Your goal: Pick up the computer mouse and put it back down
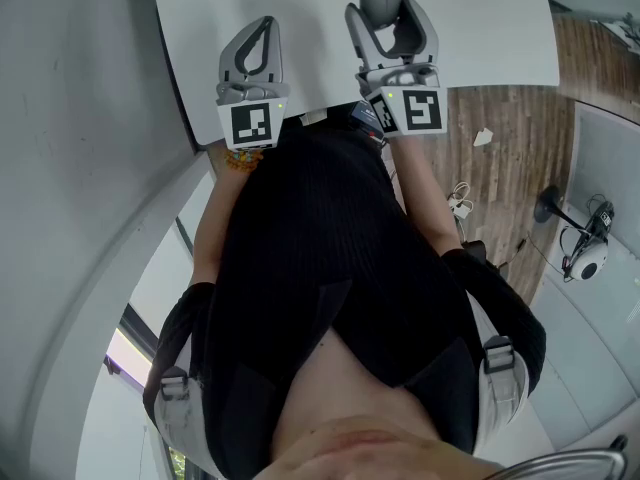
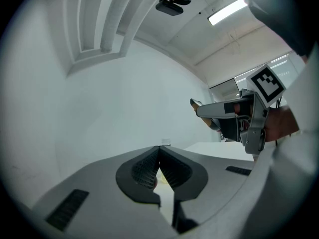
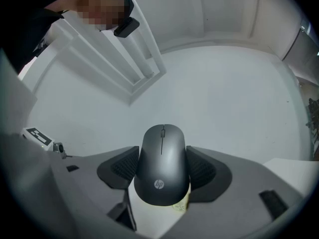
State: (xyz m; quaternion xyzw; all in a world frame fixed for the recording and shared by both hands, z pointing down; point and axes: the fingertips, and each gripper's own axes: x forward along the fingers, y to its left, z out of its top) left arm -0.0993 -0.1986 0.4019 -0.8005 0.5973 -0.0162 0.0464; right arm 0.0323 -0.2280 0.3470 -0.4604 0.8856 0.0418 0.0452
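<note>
Our right gripper (image 1: 388, 8) pinches the HP computer mouse (image 3: 162, 166) between its fingers, long axis toward 12 o'clock, over the white table (image 1: 490, 28). At 9 o'clock, our left gripper (image 1: 262, 26) is empty, fingers pressed together.

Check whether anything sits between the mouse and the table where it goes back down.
The mouse is clamped in the right gripper above the white table. A small pale yellow object shows just beneath it; nothing else visible intervenes.
</note>
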